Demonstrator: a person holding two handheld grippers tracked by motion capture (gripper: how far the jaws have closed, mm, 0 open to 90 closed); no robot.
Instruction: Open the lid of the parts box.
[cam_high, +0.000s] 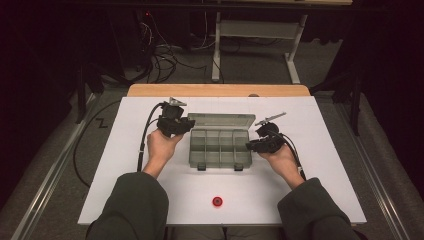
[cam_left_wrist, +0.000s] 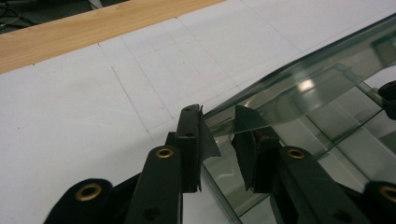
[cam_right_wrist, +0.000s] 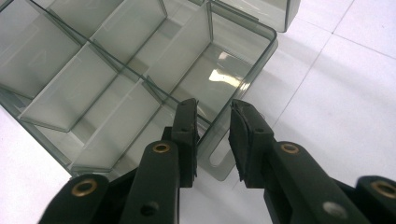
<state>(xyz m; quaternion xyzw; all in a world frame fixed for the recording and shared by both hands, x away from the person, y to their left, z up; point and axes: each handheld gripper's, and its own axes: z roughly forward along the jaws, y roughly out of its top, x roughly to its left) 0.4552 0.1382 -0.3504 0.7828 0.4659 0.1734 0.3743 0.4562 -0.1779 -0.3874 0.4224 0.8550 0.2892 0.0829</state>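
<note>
Your clear organiser box (cam_high: 220, 147) sits mid-bench (cam_high: 150, 200), lid (cam_high: 222, 120) thrown back, its divided compartments bare. Your left tongs (cam_left_wrist: 219, 135) straddle the lid's edge, unclear whether pinching. Your right tongs (cam_right_wrist: 214, 135) straddle the box's end wall, parted.

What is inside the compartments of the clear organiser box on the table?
The organiser box stands open; every compartment in sight looks empty. The right gripper hides part of one corner compartment's floor.
</note>
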